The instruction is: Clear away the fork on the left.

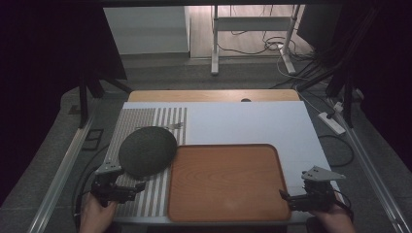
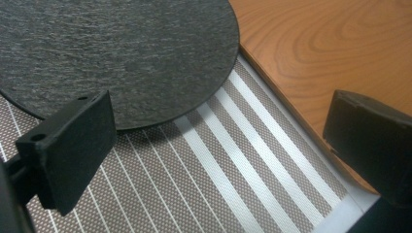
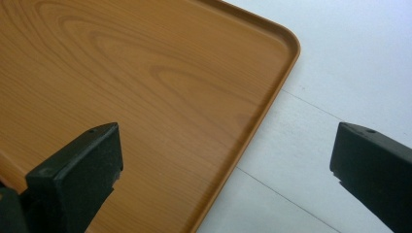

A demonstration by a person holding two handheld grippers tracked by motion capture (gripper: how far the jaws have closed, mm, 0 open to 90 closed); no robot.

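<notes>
A round dark grey felt mat [image 1: 147, 150] lies on a striped placemat [image 1: 145, 160] at the left, its edge just meeting a wooden tray [image 1: 228, 182] in the middle. My left gripper [image 1: 136, 188] is open, low over the stripes just in front of the round mat [image 2: 116, 53], with the tray [image 2: 330, 43] to its right. My right gripper [image 1: 286, 198] is open at the tray's near right corner; its jaws straddle the tray rim [image 3: 265, 114], one over the wood, one over the white table [image 3: 350, 73].
The white tabletop [image 1: 243, 124] stretches behind the tray, with a wooden strip [image 1: 214, 95] at its far edge. Metal rails run along both sides. A desk frame [image 1: 252, 29] and cables [image 1: 320, 63] sit on the floor beyond.
</notes>
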